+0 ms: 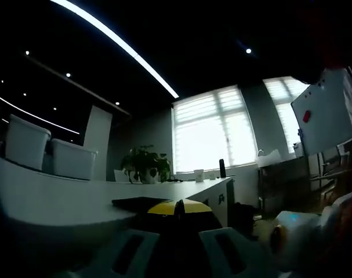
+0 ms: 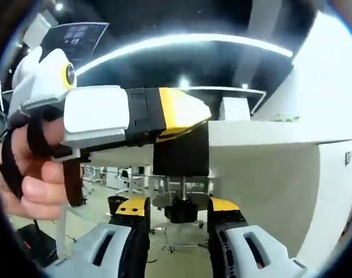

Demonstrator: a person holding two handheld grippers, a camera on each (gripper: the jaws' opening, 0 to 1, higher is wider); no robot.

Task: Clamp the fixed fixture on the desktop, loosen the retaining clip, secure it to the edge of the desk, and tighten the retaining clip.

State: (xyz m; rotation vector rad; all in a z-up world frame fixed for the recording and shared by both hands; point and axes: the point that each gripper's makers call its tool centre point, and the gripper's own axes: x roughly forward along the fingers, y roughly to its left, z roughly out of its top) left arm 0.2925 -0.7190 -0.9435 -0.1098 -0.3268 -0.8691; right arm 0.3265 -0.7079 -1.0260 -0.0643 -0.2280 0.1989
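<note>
Fixture [image 2: 181, 156] straddles the tabletop [image 2: 262, 134] edge, pinched by the left gripper [image 2: 184, 116]; right gripper [image 2: 181, 223] jaws stand spread beside its screw knob [image 2: 181, 209]. Risk: under-tightened, the fixture slips off.

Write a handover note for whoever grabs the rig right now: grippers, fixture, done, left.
Left gripper: yellow-tipped jaws closed on the black fixture, holding it against the desk edge.
Right gripper: below the desk, jaws either side of the clamp screw knob; contact too unclear to call.
Fixture: body straddles the white desk edge, screw hanging underneath.
Done: fixture picked up and placed on the edge.
Left: whether the screw is tight cannot be told; probably turn the knob until it grips, then release both grippers.
</note>
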